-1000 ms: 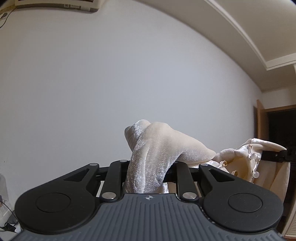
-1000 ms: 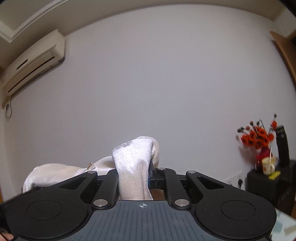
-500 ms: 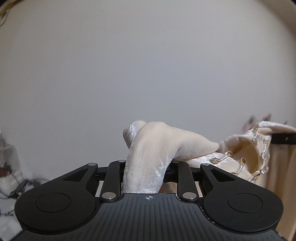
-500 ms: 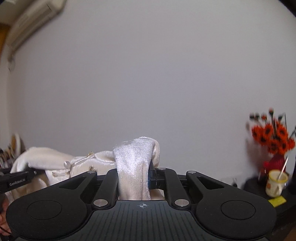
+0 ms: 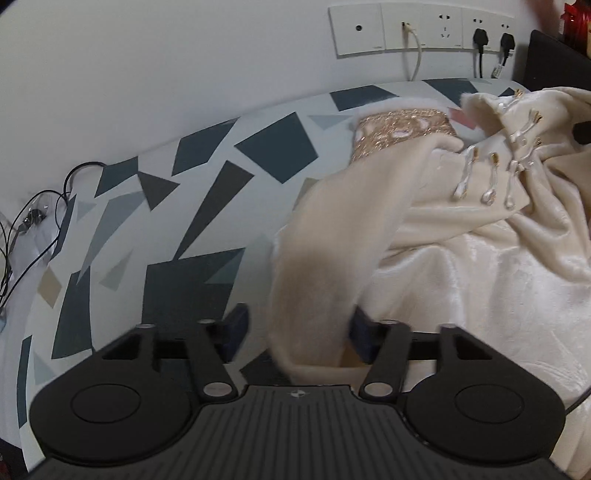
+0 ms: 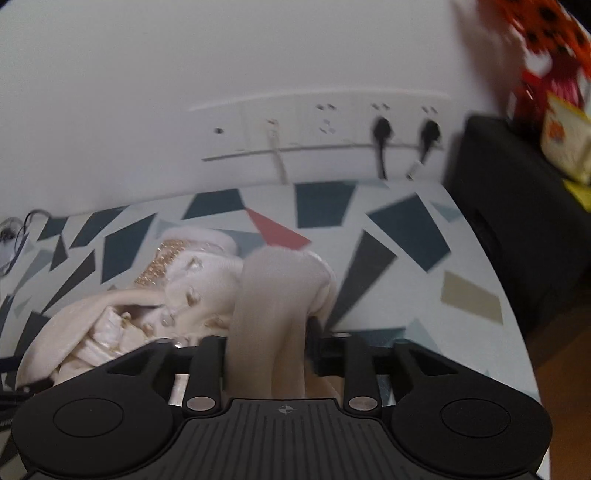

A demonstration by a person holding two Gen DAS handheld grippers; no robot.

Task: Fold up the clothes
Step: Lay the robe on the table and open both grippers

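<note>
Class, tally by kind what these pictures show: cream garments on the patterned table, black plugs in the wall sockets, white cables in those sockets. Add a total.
Cream garment: 1
Black plugs: 2
White cable: 1
Total: 4

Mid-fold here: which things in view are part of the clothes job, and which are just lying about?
Job:
- cream velvet garment
- its gold sequin cuff
- patterned table
- left tool, jaws just opening, cloth between
- right tool, likewise

Lying about:
- wall sockets
- loose cables
- black cabinet
</note>
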